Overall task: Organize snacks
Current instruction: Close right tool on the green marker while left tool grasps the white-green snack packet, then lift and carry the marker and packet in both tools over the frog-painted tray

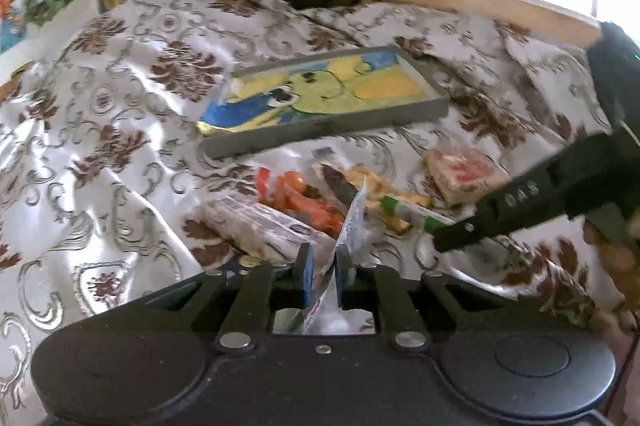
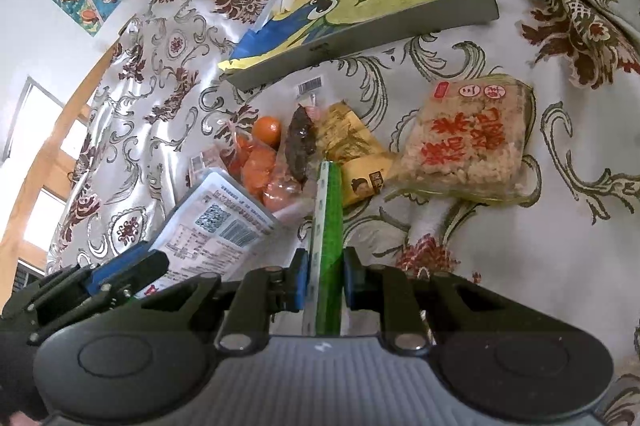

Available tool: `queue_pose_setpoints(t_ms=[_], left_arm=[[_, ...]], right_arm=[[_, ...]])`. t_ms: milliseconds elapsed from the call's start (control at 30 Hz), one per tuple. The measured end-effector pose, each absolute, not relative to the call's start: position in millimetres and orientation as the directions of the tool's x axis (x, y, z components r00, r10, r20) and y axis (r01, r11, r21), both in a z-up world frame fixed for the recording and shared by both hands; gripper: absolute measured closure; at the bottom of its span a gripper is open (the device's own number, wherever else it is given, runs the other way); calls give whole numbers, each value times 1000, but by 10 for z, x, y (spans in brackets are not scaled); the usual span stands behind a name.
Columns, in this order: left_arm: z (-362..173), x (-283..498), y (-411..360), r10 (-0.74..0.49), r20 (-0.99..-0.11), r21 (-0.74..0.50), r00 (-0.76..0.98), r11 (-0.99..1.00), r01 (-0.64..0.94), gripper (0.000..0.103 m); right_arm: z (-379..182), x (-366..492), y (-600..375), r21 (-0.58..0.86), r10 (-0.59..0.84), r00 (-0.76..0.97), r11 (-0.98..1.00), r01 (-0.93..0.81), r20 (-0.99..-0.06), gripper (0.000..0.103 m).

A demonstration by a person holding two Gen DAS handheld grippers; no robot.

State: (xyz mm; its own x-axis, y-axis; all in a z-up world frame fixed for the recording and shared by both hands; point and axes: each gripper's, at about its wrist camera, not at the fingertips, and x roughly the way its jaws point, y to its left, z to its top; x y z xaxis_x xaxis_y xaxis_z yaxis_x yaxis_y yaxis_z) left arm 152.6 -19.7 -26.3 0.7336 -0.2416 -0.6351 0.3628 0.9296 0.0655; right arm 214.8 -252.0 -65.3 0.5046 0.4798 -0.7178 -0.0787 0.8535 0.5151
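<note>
Your left claw [image 1: 323, 266], low in the middle of its view, is pinching the edge of a white snack packet [image 1: 352, 218]. Your right claw [image 2: 323, 276], bottom centre of its view, is pinching a green snack stick [image 2: 330, 226] that stands on edge between the blue pads [image 2: 301, 280]. The other snacks lie in a heap on the flowered cloth [image 2: 520, 246]: an orange packet [image 2: 260, 161], a yellow packet [image 2: 352, 145] and a rice cake block [image 2: 468, 141] at centre right. The grey tray [image 2: 400, 25] with the frog drawing sits above them, toward the upper middle.
</note>
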Motion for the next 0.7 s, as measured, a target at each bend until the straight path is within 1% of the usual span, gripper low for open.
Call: queue_pose_setpoints(t_ms=[100,233,367,533,633,700], left_arm=[[-327,1551,-227,-258,-671,56,696,917,394,86],[-365,1575,-241,-251,-686,57,683,917,395,86],[-353,1535,-254,-249,-672,72,697,915,397,89],[-221,1494,-100,-314,-608,-32,729,928,372,91],[-176,1487,-3,-344,-582,-115,737,932,344,92],[-145,1488,61,-366,-561,-173,743,929,327,94]], right_arm=[[-688,2160,-2538,533,491,493,844,-65,-718,83],[-696,2166,-2548,537,494,492,841,-62,-717,83],[-683,2145,-2547,536,491,499,842,-62,-714,83],[-641,2105,-2587,555,504,509,830,-60,-698,83],[-610,2076,-2642,579,516,524,814,-53,-678,83],[-592,2061,-2681,592,523,534,804,-50,-665,83]])
